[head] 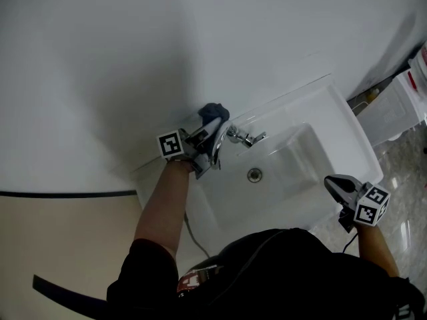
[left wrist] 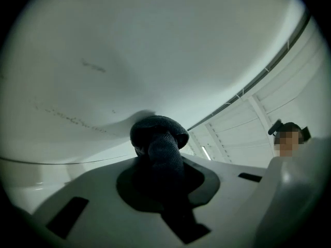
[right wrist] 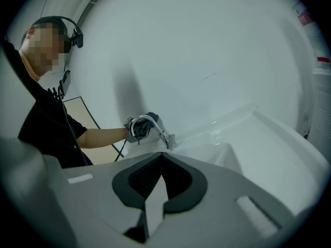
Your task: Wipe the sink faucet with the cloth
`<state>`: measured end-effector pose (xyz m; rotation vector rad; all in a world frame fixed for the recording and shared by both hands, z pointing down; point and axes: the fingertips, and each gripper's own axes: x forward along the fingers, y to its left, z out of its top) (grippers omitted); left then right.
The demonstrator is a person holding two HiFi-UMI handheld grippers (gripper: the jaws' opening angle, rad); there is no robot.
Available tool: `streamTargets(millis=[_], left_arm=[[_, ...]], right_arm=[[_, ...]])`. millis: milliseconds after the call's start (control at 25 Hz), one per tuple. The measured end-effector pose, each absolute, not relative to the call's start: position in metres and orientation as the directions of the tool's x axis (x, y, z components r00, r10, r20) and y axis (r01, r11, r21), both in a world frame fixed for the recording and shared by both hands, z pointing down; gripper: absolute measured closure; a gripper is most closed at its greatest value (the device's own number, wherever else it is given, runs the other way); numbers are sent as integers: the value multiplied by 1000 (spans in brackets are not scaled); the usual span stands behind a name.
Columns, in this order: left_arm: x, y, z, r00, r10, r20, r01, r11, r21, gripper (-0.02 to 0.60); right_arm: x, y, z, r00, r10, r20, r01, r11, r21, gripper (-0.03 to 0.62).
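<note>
Step in hand: wiping the faucet spout. The left gripper (head: 209, 125) has its jaws closed part way onto a bunched dark blue cloth (head: 214, 111), which fills the gap between the pads and bulges past the tips in the left gripper view (left wrist: 158, 138). The cloth sits at the back of the chrome faucet (head: 218, 147), between the arch of the spout and the white wall (head: 133, 59). In the right gripper view it shows inside the curve of the spout (right wrist: 151, 122); actual contact cannot be confirmed.

The right gripper (head: 335, 183) hangs over the front right corner of the sink (head: 347, 122), well apart from the faucet. Its jaws are fully together with nothing between them.

Judged progress: the wipe is under way at the upper spout; the lever handle (head: 248, 138) and base appear not yet covered.

Next move requirement: keep the clamp on the cloth, press it against the chrome, and draw it along the arch toward the outlet. Risk: the loose wad may slip off the narrow tube.
</note>
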<state>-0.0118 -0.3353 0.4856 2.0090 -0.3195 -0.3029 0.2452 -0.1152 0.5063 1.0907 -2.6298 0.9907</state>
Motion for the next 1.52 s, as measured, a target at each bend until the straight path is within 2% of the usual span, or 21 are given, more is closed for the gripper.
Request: streamTargets(millis=[120,320,480,680,960,1120,1280,1400,1520], left_arm=[[-16,-332,511,940,-340,-23,-139,-442,886,531],[-12,-313,572,940,-252,230,-333,-536,775,531],[-9,-311,567,927,-261,269,-374,-596,710,531],[-2,-296,510,966,-179,188,-258,-737,625,531],[3,-282,479,993,-85,76,-111,-874,473,532],[-11,-269,475,992,5,123,-44,-919,391,534],[-34,-247,488,967,86,241,-11,-927,375,535],[-49,-235,490,957,93,276,-19,-927,375,535],[-56,-217,492,962,48,267,-61,-921,386,534]], right_arm=[[247,-114,509,-727,-588,355,-676,524,-518,592],[250,-114,514,-727,-582,364,-676,516,-526,592],[247,-115,513,-730,-581,360,-673,520,-525,592],[244,-115,504,-731,-591,341,-672,535,-512,592],[241,-112,500,-737,-574,356,-671,558,-489,592],[247,-107,497,-720,-590,365,-688,544,-480,592],[245,-104,495,-713,-599,365,-697,545,-466,592],[242,-109,496,-720,-592,362,-690,556,-463,592],[237,-112,496,-735,-577,356,-675,570,-469,592]])
